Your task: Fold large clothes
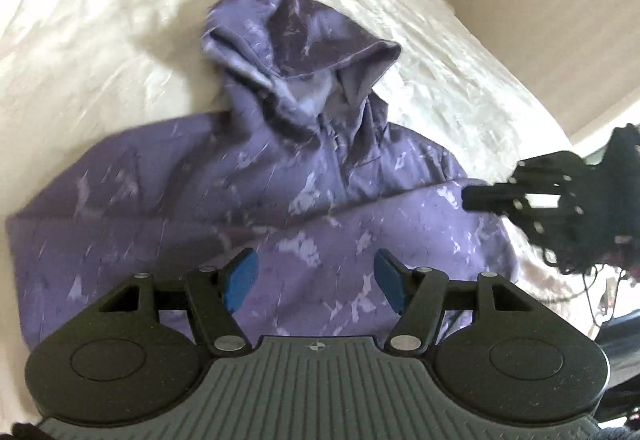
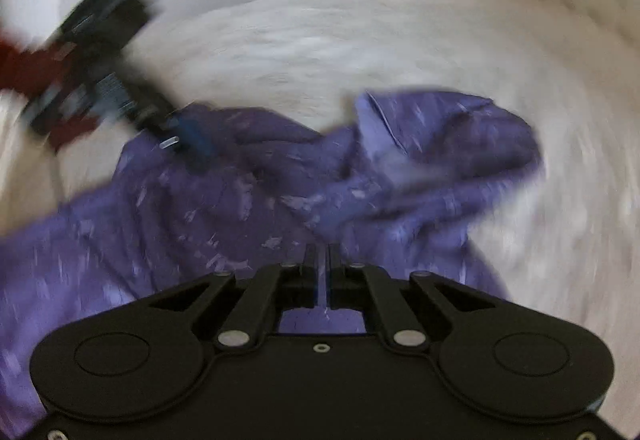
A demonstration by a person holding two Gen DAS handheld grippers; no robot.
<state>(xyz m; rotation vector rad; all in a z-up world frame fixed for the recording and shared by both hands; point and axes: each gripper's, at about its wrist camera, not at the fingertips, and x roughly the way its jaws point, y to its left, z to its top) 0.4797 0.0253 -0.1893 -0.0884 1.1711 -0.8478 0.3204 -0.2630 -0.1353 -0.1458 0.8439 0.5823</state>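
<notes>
Inspecting: purple hoodie (image 1: 280, 176) lies on the cream bedspread (image 1: 100, 20), hood at 12 o'clock. Left gripper (image 1: 316, 280) stands apart, empty, above the hem. Right gripper (image 2: 322, 260) is pressed together, nothing visibly pinched. Risk: with neither of the 2 grippers holding cloth, any fold could slump crooked.

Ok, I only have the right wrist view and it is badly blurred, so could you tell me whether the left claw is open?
Observer: Yes, the left claw is open, blue pads apart, nothing between them.
Operator: Thank you. Is my right claw carrying cloth?
Observer: The right claw looks shut beside the shoulder of the purple hoodie; no cloth hangs from it.
Operator: And the hood?
Observer: The hood rests on the white bedspread, opening upward.
</notes>
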